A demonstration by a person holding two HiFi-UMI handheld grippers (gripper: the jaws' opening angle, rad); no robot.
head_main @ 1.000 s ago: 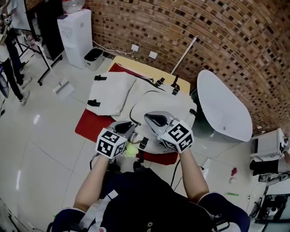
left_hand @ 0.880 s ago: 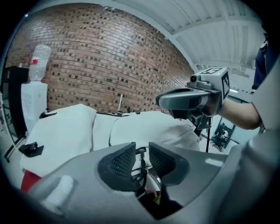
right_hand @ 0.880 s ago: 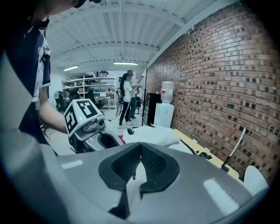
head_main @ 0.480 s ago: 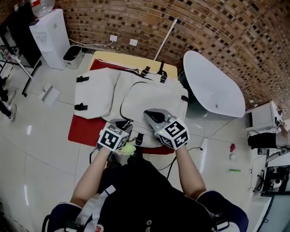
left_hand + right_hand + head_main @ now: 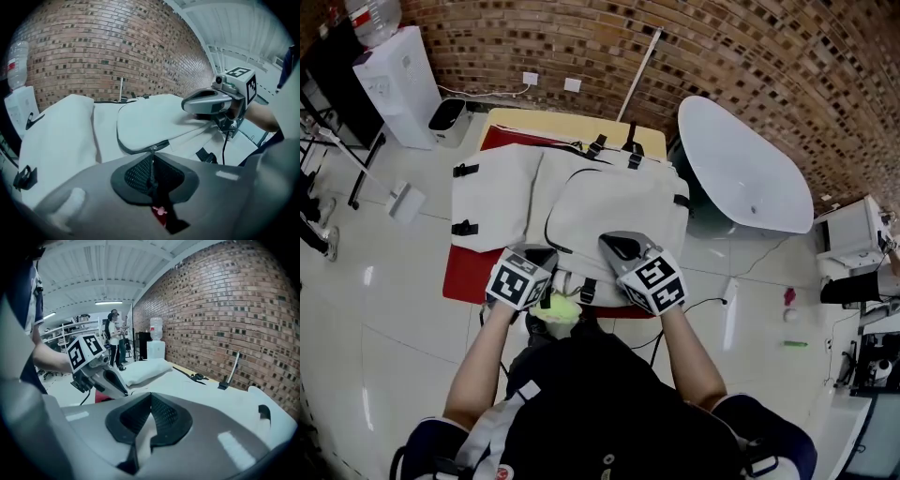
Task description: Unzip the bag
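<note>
The left gripper (image 5: 152, 173) had just closed its fingers on the zipper pull (image 5: 152, 152). The right gripper (image 5: 150, 401) pinched the white bag (image 5: 197, 387) fabric between its fingers.

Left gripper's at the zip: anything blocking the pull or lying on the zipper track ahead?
Nothing visible does. The jaws of the left gripper have just closed on the metal zipper pull. The dark zipper track curving round the flap of the cream fabric bag lies bare; the right gripper pinches fabric beside it.
</note>
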